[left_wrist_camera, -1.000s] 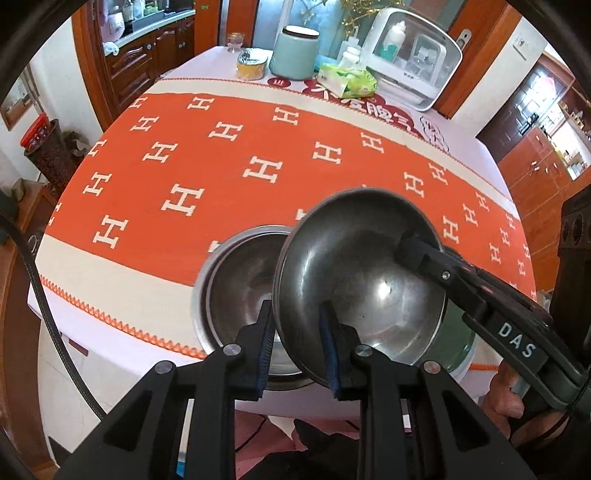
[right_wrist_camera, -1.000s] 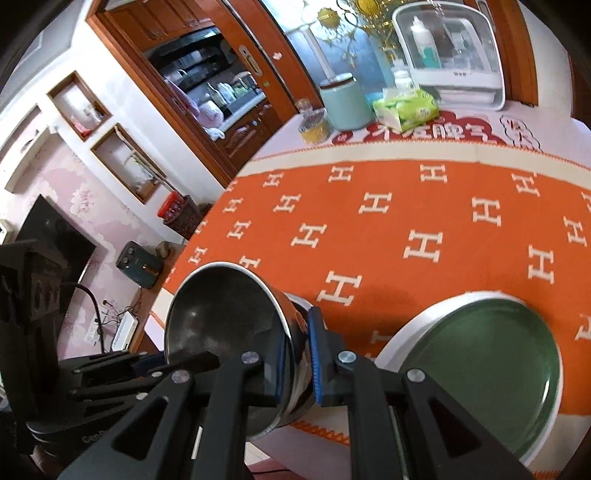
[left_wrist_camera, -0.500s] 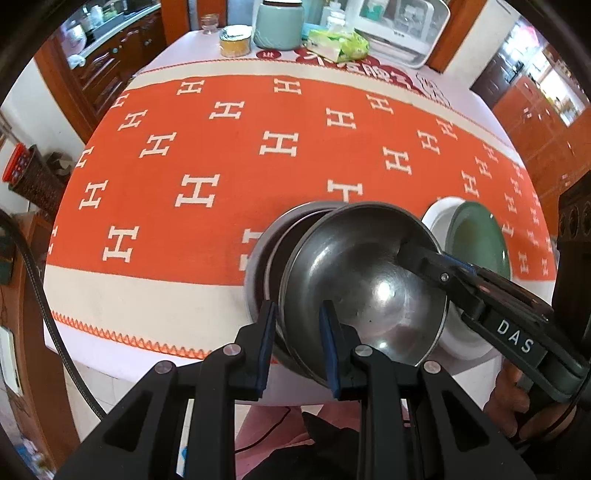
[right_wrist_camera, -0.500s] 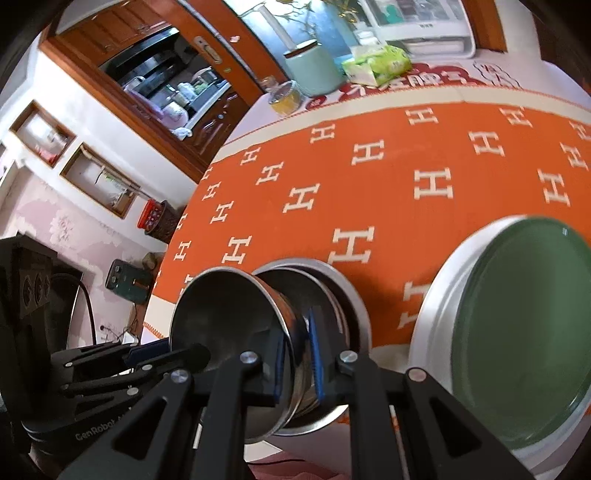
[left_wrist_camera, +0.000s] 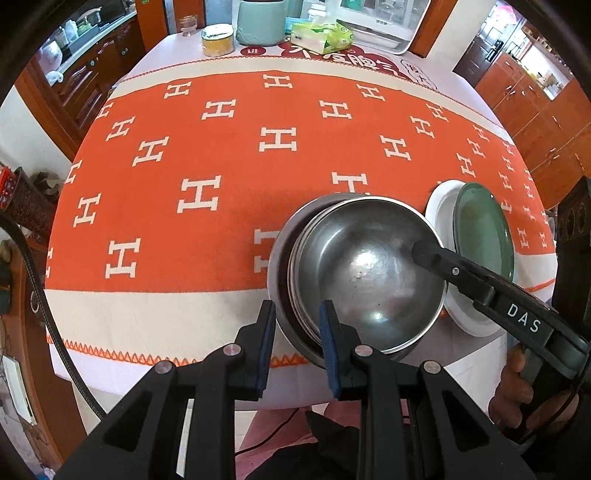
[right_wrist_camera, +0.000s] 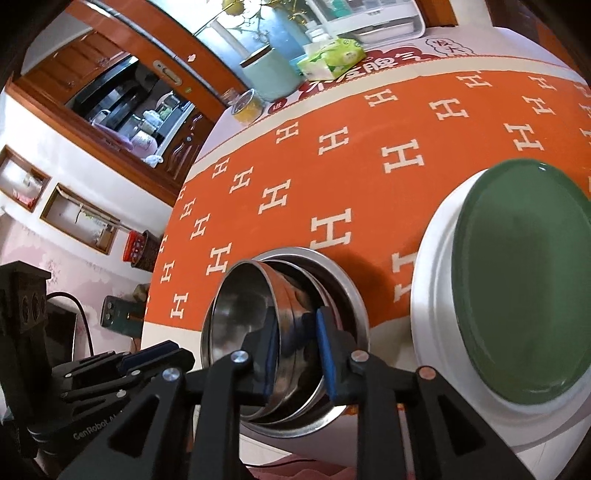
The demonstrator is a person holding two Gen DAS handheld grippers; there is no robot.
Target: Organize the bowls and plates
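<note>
A shiny steel bowl (left_wrist_camera: 362,266) (right_wrist_camera: 240,306) sits slightly tilted inside a stack of larger steel bowls (left_wrist_camera: 284,236) (right_wrist_camera: 347,291) near the table's front edge. My left gripper (left_wrist_camera: 297,334) is shut on the bowl's near rim. My right gripper (right_wrist_camera: 297,350) straddles the bowl's right wall, and one of its fingers (left_wrist_camera: 428,254) reaches inside. Its jaws are opening, and the pads now stand off the wall. To the right, a green plate (left_wrist_camera: 484,229) (right_wrist_camera: 524,288) lies on a white plate (left_wrist_camera: 439,203) (right_wrist_camera: 428,295).
The orange H-patterned cloth (left_wrist_camera: 229,155) covers the table. At the far end stand a mint jar (left_wrist_camera: 258,18), a yellow tin (left_wrist_camera: 217,40), a green tissue pack (left_wrist_camera: 321,35) and a white appliance (right_wrist_camera: 369,22). A hand (left_wrist_camera: 513,387) holds the right gripper.
The held bowl came down from above the table and now rests nested in the steel stack. The right gripper's jaws have spread a little wider around its wall.
</note>
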